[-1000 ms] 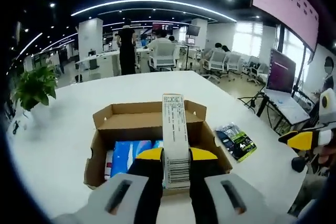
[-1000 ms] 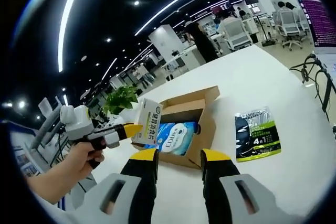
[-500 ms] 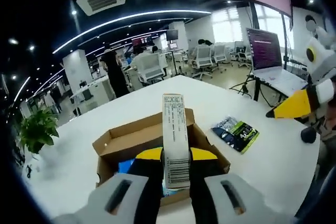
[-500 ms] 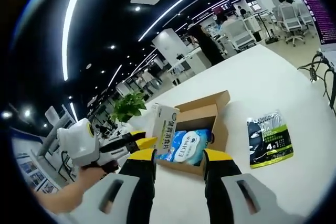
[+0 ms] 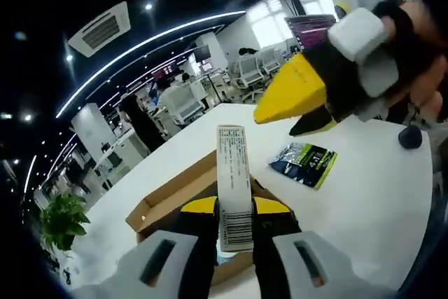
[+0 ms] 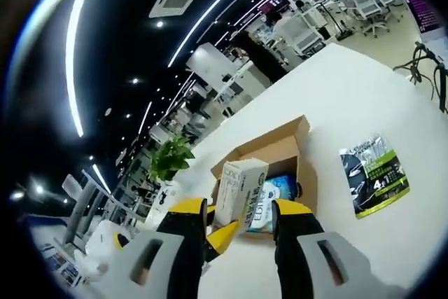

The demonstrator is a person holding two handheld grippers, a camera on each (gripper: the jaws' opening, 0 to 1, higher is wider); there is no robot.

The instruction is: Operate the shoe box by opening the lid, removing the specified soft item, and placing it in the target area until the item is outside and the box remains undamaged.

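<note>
My left gripper [image 5: 234,208] is shut on a narrow white carton [image 5: 234,180] with a barcode, held up above the open cardboard shoe box [image 5: 168,201]. In the right gripper view the same carton [image 6: 241,190] shows green print and hangs in front of the box [image 6: 287,152], where a blue soft pack [image 6: 278,188] lies inside. My right gripper [image 6: 238,209] is open, its jaws standing either side of the carton in the picture. A hand holds the right gripper [image 5: 304,96] close at the upper right of the left gripper view.
A black and green packet [image 5: 304,164] lies flat on the white table [image 5: 378,180] to the right of the box, also seen as the packet [image 6: 374,173]. A potted plant [image 6: 171,159] stands beyond the box. Desks and office chairs fill the room behind.
The left gripper has lifted the carton higher over the box. The right gripper has come in much closer to it, so the carton now sits between the right jaws in their view.
</note>
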